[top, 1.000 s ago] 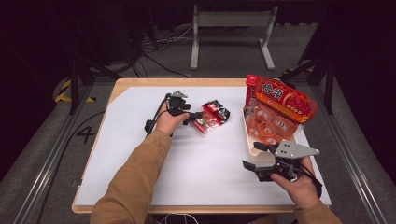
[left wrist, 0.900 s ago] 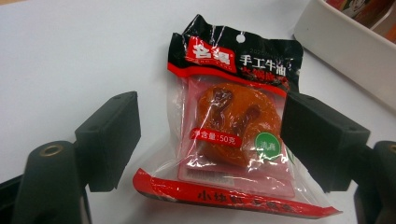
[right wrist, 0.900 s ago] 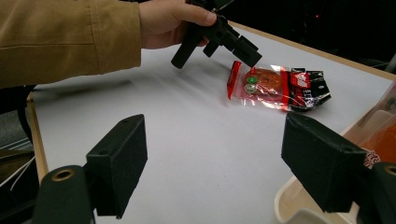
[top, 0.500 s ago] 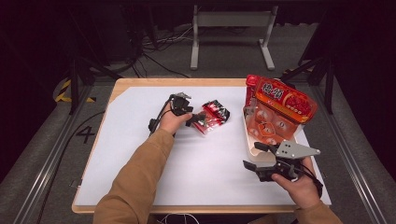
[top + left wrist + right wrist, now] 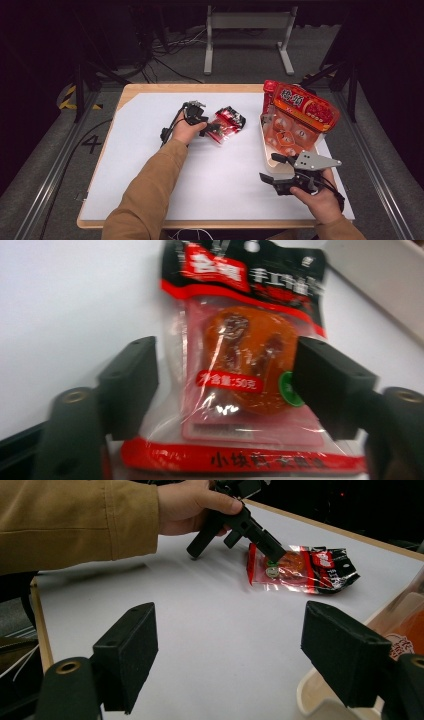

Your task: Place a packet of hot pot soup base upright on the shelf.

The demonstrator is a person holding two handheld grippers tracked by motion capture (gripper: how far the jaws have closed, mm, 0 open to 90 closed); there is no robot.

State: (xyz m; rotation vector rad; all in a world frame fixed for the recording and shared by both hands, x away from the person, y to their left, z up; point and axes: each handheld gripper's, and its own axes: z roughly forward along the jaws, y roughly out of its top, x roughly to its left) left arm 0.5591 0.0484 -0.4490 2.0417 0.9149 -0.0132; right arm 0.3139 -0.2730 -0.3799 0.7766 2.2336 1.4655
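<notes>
the snack packet lies flat on the white sheet of the desk, a little behind the middle and nearer the right edge than the left. the left gripper reaches it from the left, its jaws set either side of the packet's near end; they have just been closing, with the packet between them. the right pad looks to touch the wrapper while the left pad stands just off it, so there is no firm clamp. the right gripper hovers near the front right corner with jaws wide apart and nothing between them, just in front of the white tray, which sits by the right edge and holds a big red bag. open room lies along the left edge and across the front middle. against the earlier frames, packet, tray and right gripper sit as they did; the left gripper has barely shifted.
</notes>
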